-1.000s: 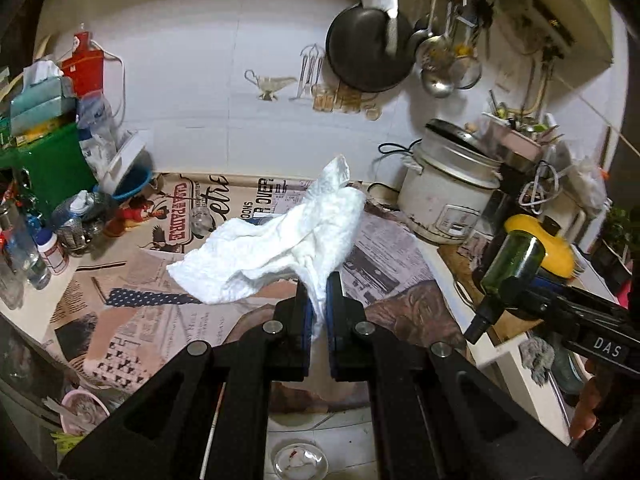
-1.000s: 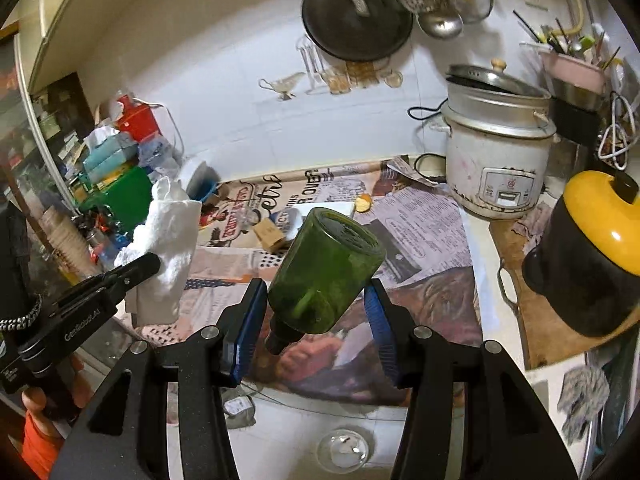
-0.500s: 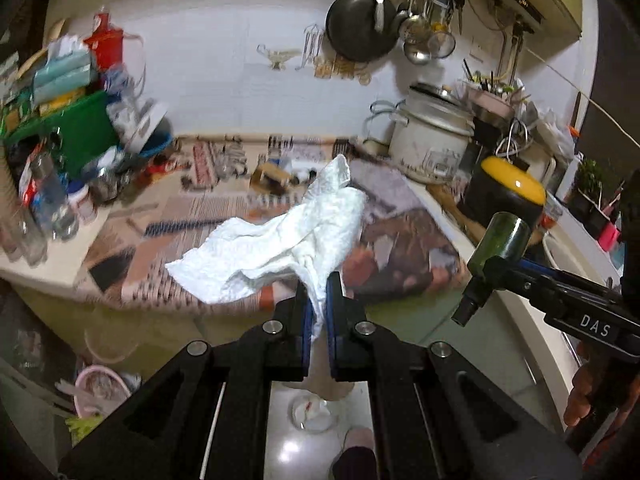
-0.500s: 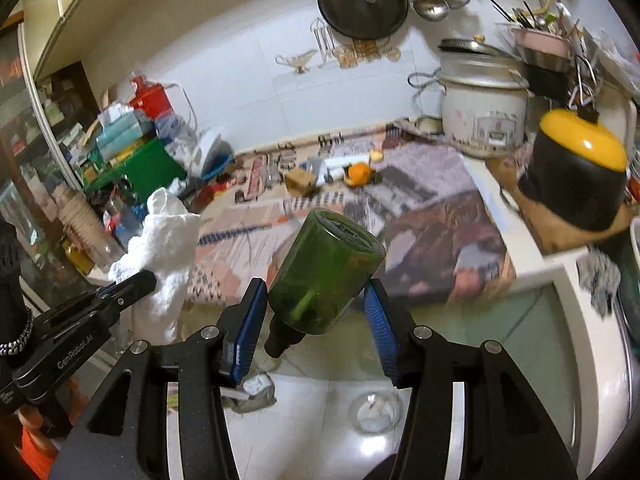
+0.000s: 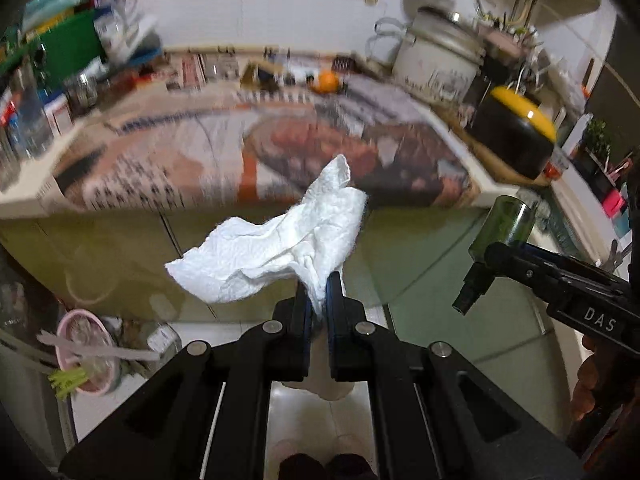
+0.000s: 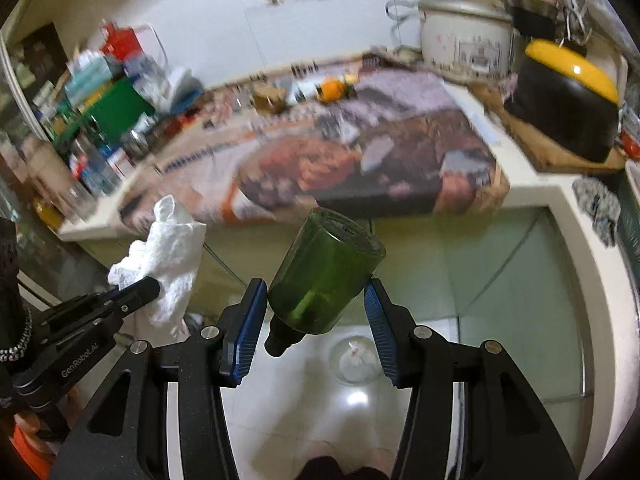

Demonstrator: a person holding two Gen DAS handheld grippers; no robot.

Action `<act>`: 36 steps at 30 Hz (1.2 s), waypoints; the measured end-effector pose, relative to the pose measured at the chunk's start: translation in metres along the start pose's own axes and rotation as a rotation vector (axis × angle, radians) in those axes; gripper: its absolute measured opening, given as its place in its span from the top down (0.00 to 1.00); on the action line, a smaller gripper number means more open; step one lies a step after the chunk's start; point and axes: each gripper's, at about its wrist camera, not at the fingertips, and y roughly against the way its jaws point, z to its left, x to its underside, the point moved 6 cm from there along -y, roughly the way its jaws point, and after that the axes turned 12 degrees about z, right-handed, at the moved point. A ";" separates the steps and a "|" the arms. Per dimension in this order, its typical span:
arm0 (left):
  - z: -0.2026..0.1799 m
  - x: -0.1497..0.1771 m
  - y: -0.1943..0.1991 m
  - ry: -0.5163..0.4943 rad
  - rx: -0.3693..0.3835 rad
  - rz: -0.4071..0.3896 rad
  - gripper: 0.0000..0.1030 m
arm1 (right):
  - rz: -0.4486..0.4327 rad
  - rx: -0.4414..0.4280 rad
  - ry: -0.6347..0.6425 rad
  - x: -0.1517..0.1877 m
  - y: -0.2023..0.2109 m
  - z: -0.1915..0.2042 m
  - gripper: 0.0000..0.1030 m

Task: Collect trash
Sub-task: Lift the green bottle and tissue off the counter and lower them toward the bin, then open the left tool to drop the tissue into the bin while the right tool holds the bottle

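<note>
My left gripper [image 5: 317,292] is shut on a crumpled white paper towel [image 5: 276,248], which sticks up and left from the black fingers. It also shows in the right wrist view as the paper towel [image 6: 168,256], pinched in the left gripper [image 6: 150,288]. My right gripper [image 6: 316,308] is shut on a green bottle [image 6: 324,276], held upside down with its black cap [image 6: 278,344] pointing towards the floor. That bottle [image 5: 500,228] appears at the right of the left wrist view. Both grippers hang in front of the counter, over the white tiled floor.
The newspaper-covered counter [image 6: 360,160] carries an orange [image 6: 332,90], a rice cooker [image 6: 464,44], a yellow-lidded black pot [image 6: 564,96] and clutter [image 6: 100,112] at the left. Green cabinet doors [image 6: 500,264] sit below. A pink basket [image 5: 86,356] and a clear round lid [image 6: 354,360] lie on the floor.
Both grippers have drawn back from the counter and sunk lower, so the cabinet front and floor now fill the lower view. Each keeps its grip unchanged.
</note>
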 end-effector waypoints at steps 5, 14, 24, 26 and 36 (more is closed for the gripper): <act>0.002 0.020 -0.081 0.017 -0.007 0.073 0.95 | 0.078 0.001 -0.008 0.019 -0.067 -0.028 0.54; 0.025 0.079 -0.261 0.071 -0.018 0.203 0.95 | 0.185 -0.004 0.008 0.066 -0.213 -0.079 0.54; 0.065 0.151 -0.449 0.094 0.015 0.336 0.95 | 0.267 -0.048 0.013 0.124 -0.381 -0.115 0.54; 0.069 0.160 -0.477 0.086 0.029 0.353 0.95 | 0.285 -0.061 0.016 0.136 -0.412 -0.119 0.54; 0.078 0.188 -0.559 0.029 0.030 0.382 0.95 | 0.315 -0.105 0.046 0.157 -0.477 -0.128 0.55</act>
